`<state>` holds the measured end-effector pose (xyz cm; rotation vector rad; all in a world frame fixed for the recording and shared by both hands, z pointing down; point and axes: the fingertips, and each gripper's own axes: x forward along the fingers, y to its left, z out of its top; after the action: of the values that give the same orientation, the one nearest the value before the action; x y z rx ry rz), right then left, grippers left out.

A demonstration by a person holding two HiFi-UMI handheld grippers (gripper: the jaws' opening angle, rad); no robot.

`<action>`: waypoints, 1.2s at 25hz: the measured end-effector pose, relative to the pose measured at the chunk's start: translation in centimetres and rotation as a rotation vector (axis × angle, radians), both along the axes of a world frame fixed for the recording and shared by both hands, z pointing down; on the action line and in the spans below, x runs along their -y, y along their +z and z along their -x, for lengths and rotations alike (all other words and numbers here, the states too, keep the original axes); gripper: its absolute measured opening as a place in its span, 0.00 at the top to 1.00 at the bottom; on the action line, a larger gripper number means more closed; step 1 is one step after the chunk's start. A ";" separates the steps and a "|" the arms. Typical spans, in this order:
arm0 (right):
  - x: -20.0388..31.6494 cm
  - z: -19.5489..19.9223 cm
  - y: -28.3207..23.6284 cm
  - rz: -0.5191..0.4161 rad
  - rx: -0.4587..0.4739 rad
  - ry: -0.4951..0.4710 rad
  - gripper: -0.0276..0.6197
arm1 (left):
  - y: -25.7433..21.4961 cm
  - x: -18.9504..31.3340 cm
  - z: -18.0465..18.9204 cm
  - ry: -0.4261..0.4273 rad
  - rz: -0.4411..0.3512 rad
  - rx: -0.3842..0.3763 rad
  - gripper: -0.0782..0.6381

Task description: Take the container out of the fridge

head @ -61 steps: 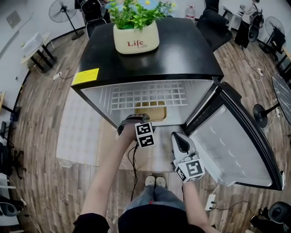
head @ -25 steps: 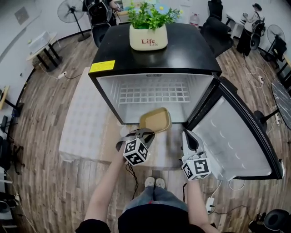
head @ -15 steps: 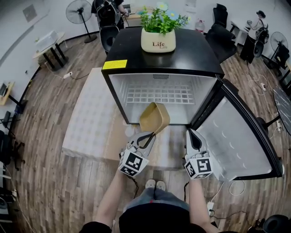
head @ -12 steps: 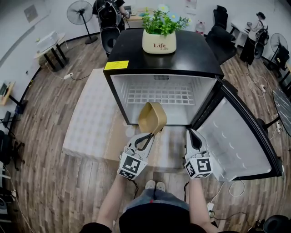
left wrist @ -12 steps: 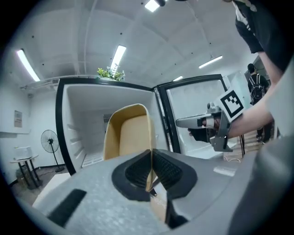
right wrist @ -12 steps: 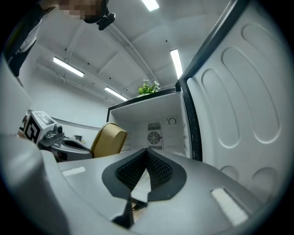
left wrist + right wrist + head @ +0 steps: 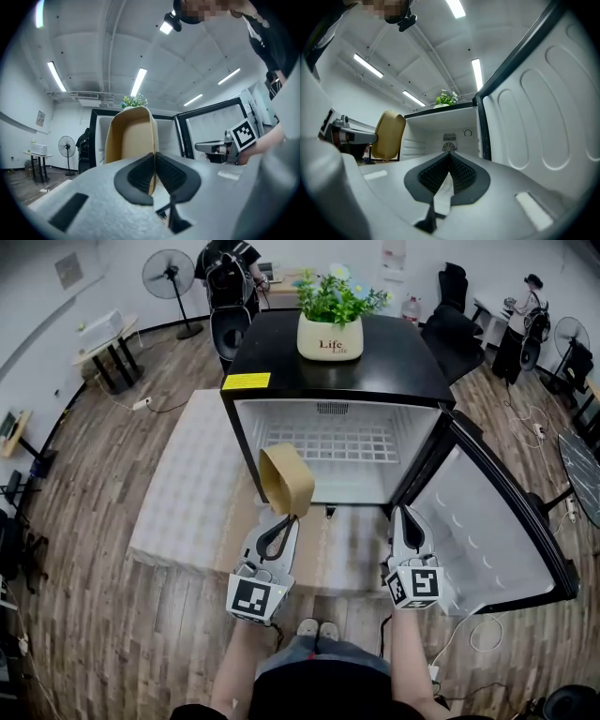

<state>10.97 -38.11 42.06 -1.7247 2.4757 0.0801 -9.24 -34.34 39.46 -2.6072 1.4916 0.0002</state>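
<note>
The tan container hangs in front of the open fridge, outside it, tipped up on its edge with the hollow side facing left. My left gripper is shut on its lower rim. In the left gripper view the container rises above the pads of the left gripper, which pinch its rim. My right gripper hovers by the bottom of the fridge door, jaws together and empty. From the right gripper the container shows at the left.
A plant pot stands on the fridge's black top. The fridge's wire shelf is bare. The door swings out to the right. A pale mat lies left of the fridge. Fans, chairs and cables ring the wooden floor.
The container came out of the fridge in my left gripper, then tipped from flat to standing on edge and moved left. The right gripper stayed by the door.
</note>
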 end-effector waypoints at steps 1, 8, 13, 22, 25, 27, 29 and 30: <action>-0.1 -0.2 -0.2 -0.003 0.000 0.007 0.95 | -0.3 -0.2 0.4 -0.010 -0.005 -0.015 0.87; -0.5 -0.9 -0.9 -0.017 -0.001 0.029 0.95 | -1.0 -1.1 1.3 -0.032 -0.034 -0.078 0.87; -0.9 -0.9 -0.8 -0.015 -0.016 0.029 0.95 | -0.2 -1.5 2.6 -0.057 -0.017 -0.157 0.87; -0.9 -1.2 -0.2 0.008 -0.022 0.039 0.95 | 0.3 -1.7 3.3 -0.067 -0.006 -0.169 0.87; -0.9 -1.2 -0.2 0.010 -0.019 0.038 0.95 | 0.3 -1.8 2.8 -0.055 -0.001 -0.154 0.87; -0.9 -1.2 -0.2 0.009 -0.020 0.037 0.95 | 0.5 -1.7 2.6 -0.048 0.005 -0.148 0.87; -0.9 -1.2 -0.1 0.009 -0.017 0.038 0.95 | 0.6 -1.7 2.5 -0.044 0.007 -0.142 0.87; -0.8 -1.2 0.0 0.010 -0.016 0.038 0.95 | 0.6 -1.7 2.5 -0.043 0.008 -0.139 0.87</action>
<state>12.21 -37.27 42.06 -1.7829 2.4585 0.0854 -11.73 -32.69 40.09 -2.6293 1.5940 0.1754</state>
